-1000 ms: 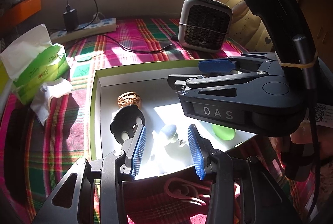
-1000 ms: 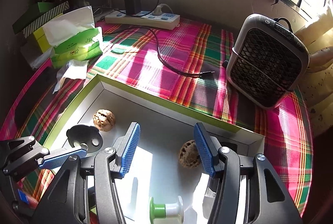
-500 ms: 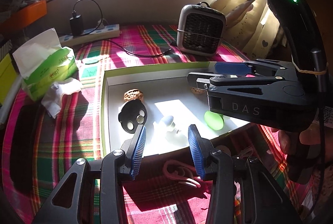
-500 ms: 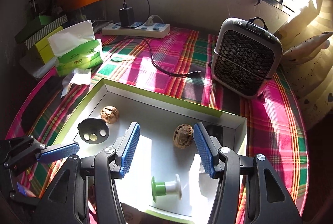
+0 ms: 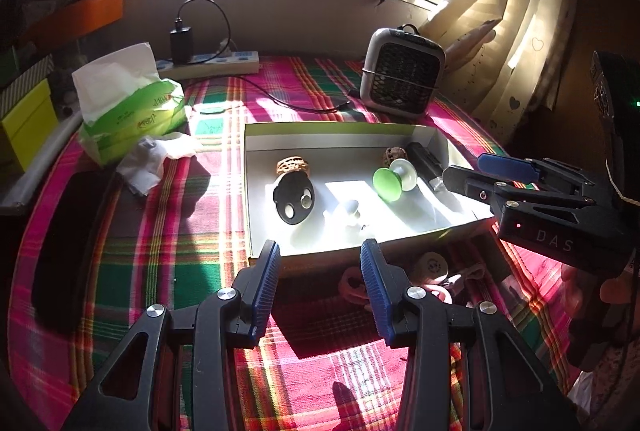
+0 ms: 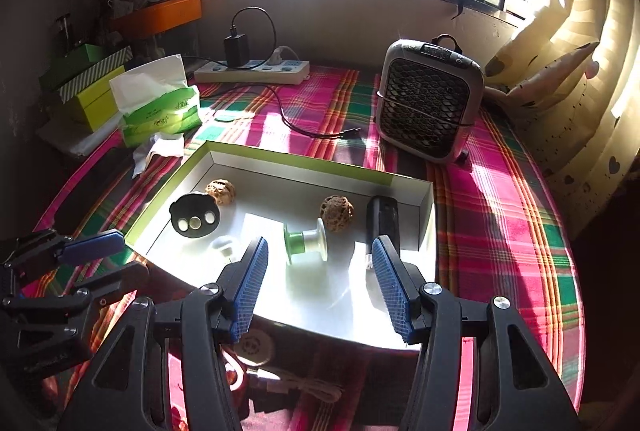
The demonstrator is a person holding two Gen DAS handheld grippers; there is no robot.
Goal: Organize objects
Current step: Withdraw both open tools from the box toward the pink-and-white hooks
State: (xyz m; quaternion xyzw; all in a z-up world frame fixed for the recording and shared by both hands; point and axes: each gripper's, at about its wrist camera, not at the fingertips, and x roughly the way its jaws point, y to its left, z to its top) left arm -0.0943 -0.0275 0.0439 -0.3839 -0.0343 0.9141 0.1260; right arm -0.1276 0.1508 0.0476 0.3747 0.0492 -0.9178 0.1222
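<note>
left hand-held gripper (image 5: 320,281) open (empty) | box (image 5: 340,130): spool (image 5: 390,183), walnut (image 5: 292,165)

One legible marking: the letters "DAS" on the black body of the right gripper (image 5: 505,178), seen from the left wrist view. Print on the green tissue pack (image 5: 134,119) — present, too small to read.
</note>
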